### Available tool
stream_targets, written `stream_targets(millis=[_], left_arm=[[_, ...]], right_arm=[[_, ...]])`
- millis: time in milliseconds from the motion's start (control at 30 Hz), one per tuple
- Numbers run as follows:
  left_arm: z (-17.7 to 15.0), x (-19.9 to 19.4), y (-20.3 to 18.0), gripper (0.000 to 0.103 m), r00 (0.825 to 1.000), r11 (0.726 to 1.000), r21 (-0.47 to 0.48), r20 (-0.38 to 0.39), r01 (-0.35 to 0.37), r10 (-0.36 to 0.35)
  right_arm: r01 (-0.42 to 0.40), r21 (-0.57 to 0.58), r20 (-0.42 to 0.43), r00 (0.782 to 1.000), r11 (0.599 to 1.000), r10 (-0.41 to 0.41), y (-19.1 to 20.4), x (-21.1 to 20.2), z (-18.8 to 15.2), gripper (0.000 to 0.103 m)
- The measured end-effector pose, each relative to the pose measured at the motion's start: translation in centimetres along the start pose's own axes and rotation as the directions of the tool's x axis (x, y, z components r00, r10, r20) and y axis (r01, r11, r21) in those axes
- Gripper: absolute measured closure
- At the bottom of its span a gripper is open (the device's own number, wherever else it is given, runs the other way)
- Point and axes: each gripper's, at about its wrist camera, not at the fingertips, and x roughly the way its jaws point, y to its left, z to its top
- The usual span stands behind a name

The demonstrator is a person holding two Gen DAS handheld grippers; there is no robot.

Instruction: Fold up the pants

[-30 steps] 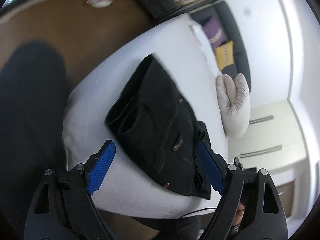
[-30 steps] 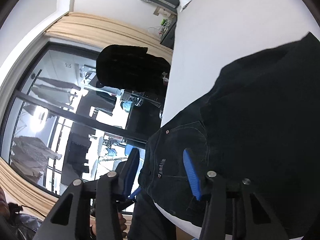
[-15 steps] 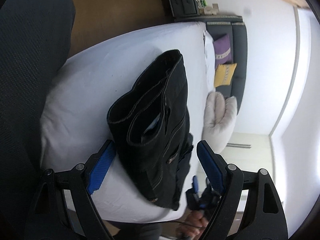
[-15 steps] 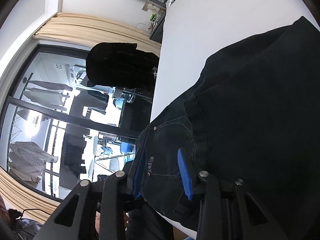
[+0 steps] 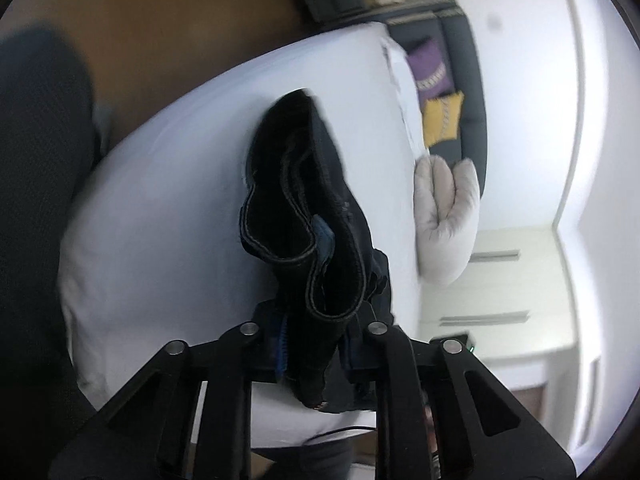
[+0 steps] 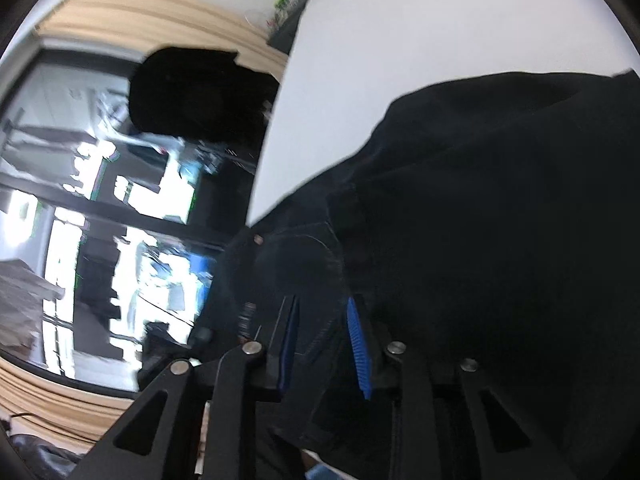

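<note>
Black pants (image 5: 304,200) lie bunched on the white bed (image 5: 180,220), their stitched waistband curling up toward the left wrist camera. My left gripper (image 5: 316,344) has its jaws closing, and the blue pads pinch the near edge of that waistband. In the right wrist view the same pants (image 6: 480,200) fill the right half over the bed (image 6: 400,40). My right gripper (image 6: 324,344) is closing too, with pocket-side fabric filling the gap between its blue pads.
A beige pillow (image 5: 444,216) rests at the bed's far side, before a dark sofa (image 5: 472,80) with purple and yellow cushions. Brown floor (image 5: 160,40) and a dark chair (image 5: 36,160) are to the left. A large window (image 6: 100,200) and a black chair back (image 6: 192,96) stand beyond the bed edge.
The left gripper's jaws went from wide open around the pants to pinched on the waistband. The right gripper's pads drew closer together on the fabric. Both grippers dipped toward the bed.
</note>
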Motion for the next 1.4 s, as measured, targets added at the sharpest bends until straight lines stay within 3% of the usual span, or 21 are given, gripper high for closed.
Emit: stream_targets(millis=[200,267,333,433,600,767,800,833,867,900,933,1000,1100,1267,1400], left_arm=[[0.2,0.1,-2.7,0.087,0.999,0.993,0.115,-0.006,-0.038,0.039],[0.1,0.1,-3.9,0.087,0.999,0.985,0.166,-0.005,-0.047,0.048],[-0.2,0.0,-5.4,0.087,0.998,0.976,0.212,-0.004,-0.053,0.055],[-0.5,0.3,-7.9,0.087,0.998,0.954,0.295,-0.003,-0.056,0.060],[-1.9,1.9,-13.1,0.087,0.999,0.888,0.457,-0.008,-0.042,0.051],[-5.0,5.4,-19.5,0.087,0.997,0.789,0.614,-0.057,-0.006,0.051],[-6.0,6.2,-20.7,0.087,0.996,0.760,0.650,-0.072,0.004,0.056],[-7.0,7.1,-21.9,0.087,0.994,0.730,0.684,-0.086,0.014,0.062],[-7.9,8.1,-22.8,0.087,0.993,0.702,0.712,-0.099,0.022,0.070],[-9.1,9.1,-23.6,0.087,0.990,0.673,0.739,-0.117,0.032,0.082],[-10.4,10.3,-24.4,0.087,0.986,0.649,0.759,-0.137,0.044,0.094],[-12.7,12.5,-25.3,0.088,0.977,0.605,0.794,-0.171,0.062,0.124],[-15.2,14.8,-25.7,0.088,0.966,0.565,0.822,-0.201,0.076,0.164],[-18.2,17.4,-26.9,0.089,0.957,0.466,0.884,-0.174,0.048,0.233],[-20.5,18.0,-27.2,0.089,0.950,0.390,0.920,-0.141,0.022,0.278]], right_arm=[[0.075,-0.040,-0.061,0.995,0.996,-0.078,0.6,2.3,1.6,0.082],[0.122,-0.041,-0.094,0.988,0.992,-0.125,0.1,3.3,1.7,0.088],[0.161,-0.040,-0.105,0.981,0.986,-0.165,-0.5,3.7,1.7,0.103],[0.165,-0.055,-0.105,0.980,0.985,-0.170,-0.9,3.7,1.3,0.103],[0.195,-0.089,-0.078,0.976,0.977,-0.202,-0.7,3.9,0.8,0.103],[0.089,-0.039,-0.055,0.994,0.995,-0.091,-1.9,2.0,1.0,0.103],[0.075,-0.022,-0.038,0.996,0.997,-0.076,-1.9,0.7,1.1,0.090],[0.041,-0.015,-0.003,0.999,0.999,-0.041,-1.9,-0.8,1.2,0.069],[-0.011,-0.012,0.046,0.999,1.000,0.012,-1.8,-2.4,1.4,0.055],[-0.057,-0.013,0.090,0.994,0.998,0.058,-1.6,-4.2,1.6,0.032],[-0.098,-0.026,0.114,0.988,0.995,0.100,-1.1,-6.2,1.8,0.019],[-0.154,-0.060,0.095,0.983,0.986,0.159,-0.2,-7.8,2.2,0.012],[-0.207,-0.133,0.063,0.974,0.969,0.216,1.2,-9.4,2.6,0.009],[-0.146,-0.084,-0.005,0.989,0.986,0.146,-0.6,-8.1,3.5,0.008],[-0.094,-0.101,-0.019,0.996,0.990,0.092,-0.2,-7.6,3.3,0.015]])
